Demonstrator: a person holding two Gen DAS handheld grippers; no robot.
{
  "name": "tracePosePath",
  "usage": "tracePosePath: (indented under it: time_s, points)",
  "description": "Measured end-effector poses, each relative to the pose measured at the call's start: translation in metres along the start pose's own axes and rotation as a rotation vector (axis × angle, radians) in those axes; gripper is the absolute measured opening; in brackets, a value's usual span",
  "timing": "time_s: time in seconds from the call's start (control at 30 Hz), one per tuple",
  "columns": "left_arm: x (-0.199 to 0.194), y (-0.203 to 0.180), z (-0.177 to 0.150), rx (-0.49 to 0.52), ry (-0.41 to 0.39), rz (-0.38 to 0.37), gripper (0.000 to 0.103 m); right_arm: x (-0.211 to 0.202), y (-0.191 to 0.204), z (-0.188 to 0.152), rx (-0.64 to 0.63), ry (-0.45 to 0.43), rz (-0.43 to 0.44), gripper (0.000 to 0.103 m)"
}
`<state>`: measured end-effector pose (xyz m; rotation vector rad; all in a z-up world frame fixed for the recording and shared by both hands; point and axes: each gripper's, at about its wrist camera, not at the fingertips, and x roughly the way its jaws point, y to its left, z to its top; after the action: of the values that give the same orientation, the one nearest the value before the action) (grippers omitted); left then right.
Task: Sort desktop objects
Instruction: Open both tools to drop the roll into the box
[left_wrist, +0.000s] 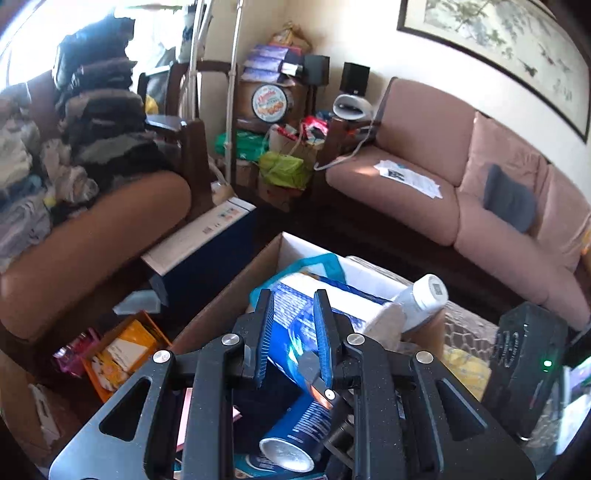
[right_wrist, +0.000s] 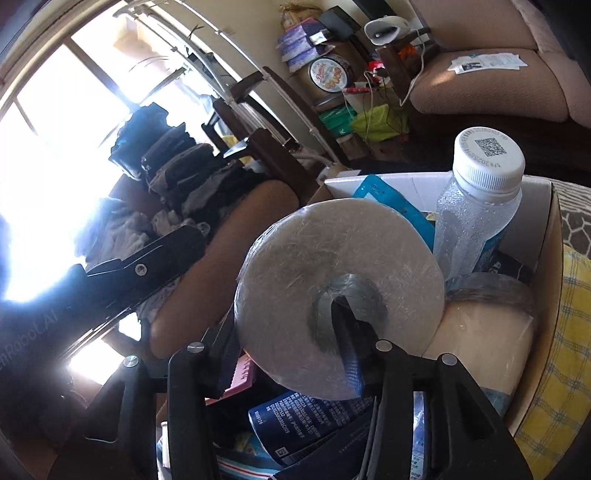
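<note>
Two hand-held grippers work over one open cardboard box (right_wrist: 546, 258), corrugated and white-lined, which serves as the bin for the sorted desktop objects and lies directly below and ahead of both. Largest inside is a paper roll (right_wrist: 295, 258), a soft cylinder in crinkled clear film, lying with its flat end toward the right gripper (right_wrist: 284, 325). One finger is inside the hollow core and the other runs outside the rim, probably a way to handle a roll too wide to span; whether the pads press cannot be told. Just beyond and right of that gripper a ribbed clear plastic bottle (right_wrist: 476, 214) with a white screw cap leans against the box wall. Beneath the left gripper (left_wrist: 293, 314), whose blue-padded jaws stand narrowly apart on nothing, lies a smooth blue metal can (left_wrist: 295, 435).
</note>
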<state>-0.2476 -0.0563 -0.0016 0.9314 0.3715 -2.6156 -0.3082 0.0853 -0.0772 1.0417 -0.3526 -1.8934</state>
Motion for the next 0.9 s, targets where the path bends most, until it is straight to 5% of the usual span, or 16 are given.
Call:
tracePosePath:
  time_s: [0.23,0.4,0.6,0.73,0.9]
  points:
    - [-0.001,0.006,-0.003,0.006,0.005,0.045,0.023,-0.059,-0.001,0.006,0.007,-0.016,-0.004,0.056]
    - [-0.010,-0.007,-0.004,0.071,0.004,0.088,0.044,-0.116,0.003,0.006,-0.021,-0.095,-0.232,0.074]
    - [-0.047,-0.025,-0.005,0.085,-0.023,-0.010,0.045,-0.171,0.040,0.005,-0.118,-0.303,-0.376,0.085]
    - [-0.073,-0.040,-0.006,0.112,-0.079,-0.052,0.053,-0.194,0.052,-0.001,-0.148,-0.339,-0.415,0.101]
    - [-0.086,-0.044,-0.003,0.117,-0.092,-0.089,0.053,-0.206,0.056,0.002,-0.076,-0.363,-0.559,0.102]
